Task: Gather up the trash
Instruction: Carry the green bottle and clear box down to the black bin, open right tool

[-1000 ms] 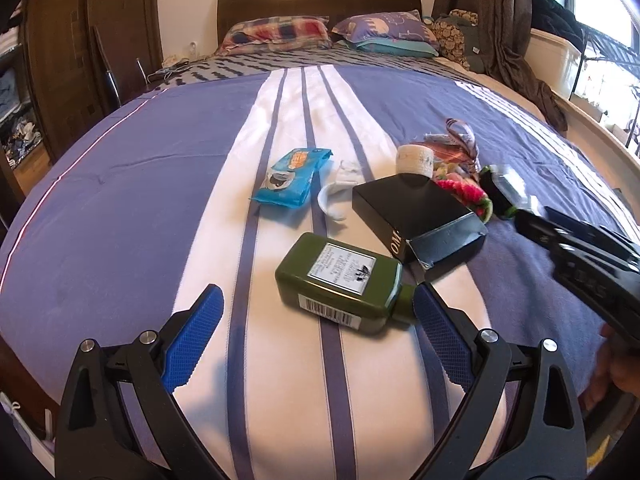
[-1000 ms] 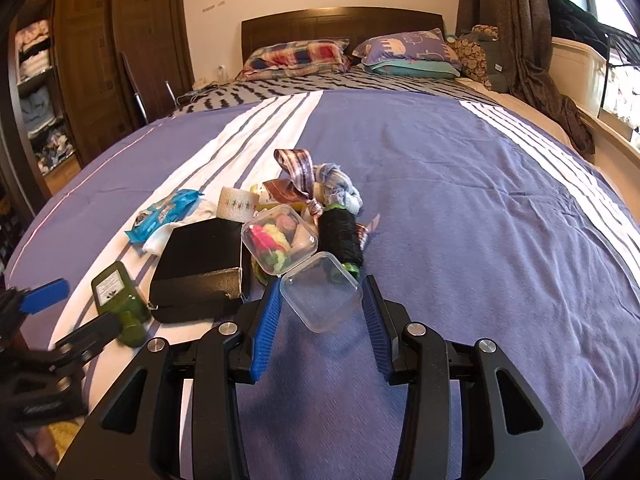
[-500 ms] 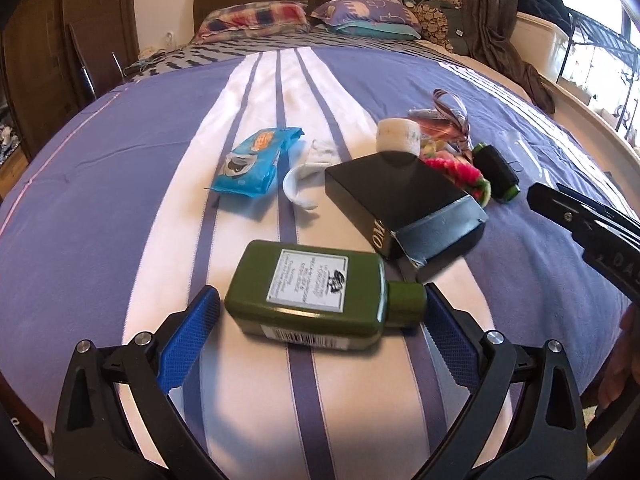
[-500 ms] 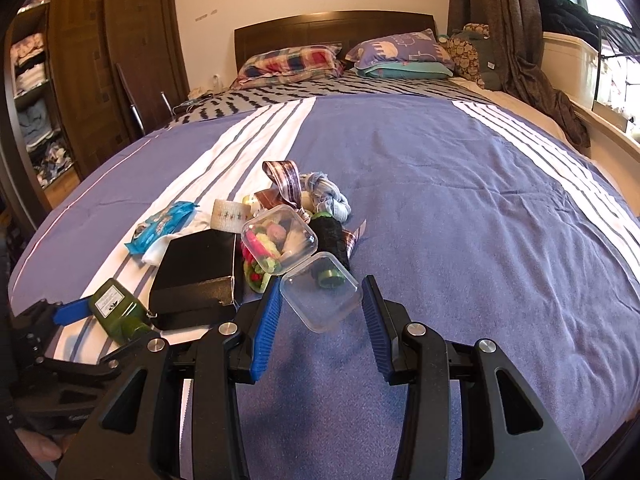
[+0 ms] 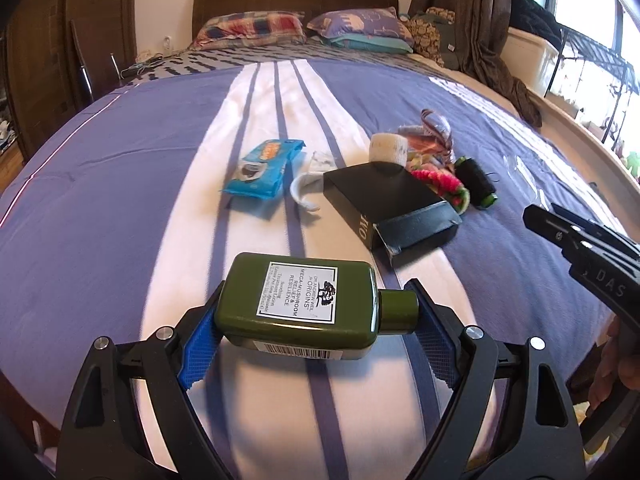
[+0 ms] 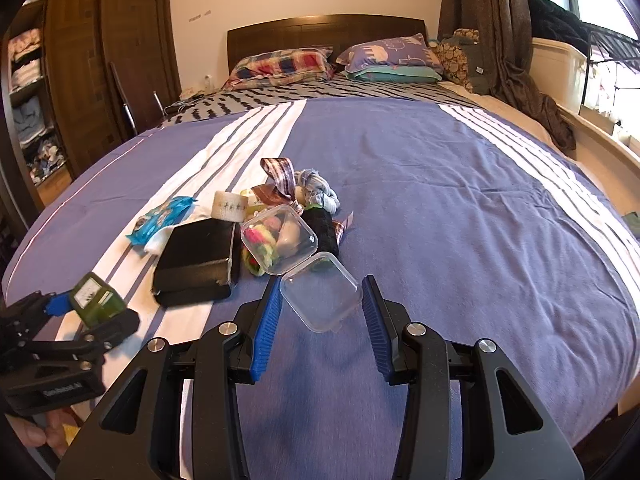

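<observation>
Green bottle (image 5: 298,304) label: "DR. ANDREW WEIL for ORIGINS", "MEGA-MUSHROOM RELIEF & RESILIENCE", "Soothing Treatment Lotion"; smaller print unreadable.
Bottle side: barcode, digits too small to read.
Black box (image 5: 390,204) side: letters "OM", rest hidden.
Right gripper (image 5: 600,276) body: "DAS", cut off.
Blue wrapper (image 5: 264,168): print blurred, unreadable.

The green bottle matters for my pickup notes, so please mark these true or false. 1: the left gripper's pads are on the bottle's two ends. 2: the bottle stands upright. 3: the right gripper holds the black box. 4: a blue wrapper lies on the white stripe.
1. True: the left gripper pinches the green bottle base to cap.
2. False: it lies on its side, label up.
3. False: the right gripper holds a clear plastic case; the black box lies on the bed.
4. True: the blue wrapper lies there.
</observation>
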The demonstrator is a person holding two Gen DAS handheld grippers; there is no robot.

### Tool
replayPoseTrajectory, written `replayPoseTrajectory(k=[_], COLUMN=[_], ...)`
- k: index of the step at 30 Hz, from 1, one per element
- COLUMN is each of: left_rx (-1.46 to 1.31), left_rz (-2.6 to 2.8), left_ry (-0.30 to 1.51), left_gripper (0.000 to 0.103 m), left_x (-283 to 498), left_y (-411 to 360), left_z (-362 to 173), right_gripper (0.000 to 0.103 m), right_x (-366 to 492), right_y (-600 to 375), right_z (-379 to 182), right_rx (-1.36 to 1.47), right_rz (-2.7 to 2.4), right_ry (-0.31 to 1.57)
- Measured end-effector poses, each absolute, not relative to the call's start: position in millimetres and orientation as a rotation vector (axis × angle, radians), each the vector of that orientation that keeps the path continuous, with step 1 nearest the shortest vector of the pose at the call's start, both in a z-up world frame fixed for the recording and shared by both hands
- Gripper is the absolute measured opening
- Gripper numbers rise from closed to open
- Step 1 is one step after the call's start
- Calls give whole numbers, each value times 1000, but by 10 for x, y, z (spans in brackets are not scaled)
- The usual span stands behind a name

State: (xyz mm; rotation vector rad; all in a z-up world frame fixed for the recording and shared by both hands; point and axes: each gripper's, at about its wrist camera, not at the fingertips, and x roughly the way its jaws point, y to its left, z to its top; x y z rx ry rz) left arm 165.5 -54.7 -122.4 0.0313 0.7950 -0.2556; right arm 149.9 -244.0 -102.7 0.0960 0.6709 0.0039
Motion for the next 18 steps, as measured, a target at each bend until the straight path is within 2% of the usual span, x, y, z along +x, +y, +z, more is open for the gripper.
replayPoseTrajectory(k=[18], left_rx=[5], left_rz=[-275], left_ry=[626], left_gripper=[81], left_x=[399], left_y=[-320], left_z=[-459], right_gripper=[42], right_x=[240], right_y=[-2269], right_z=[-484], right_rx=[80], right_rz=[-15], right_ry=[554])
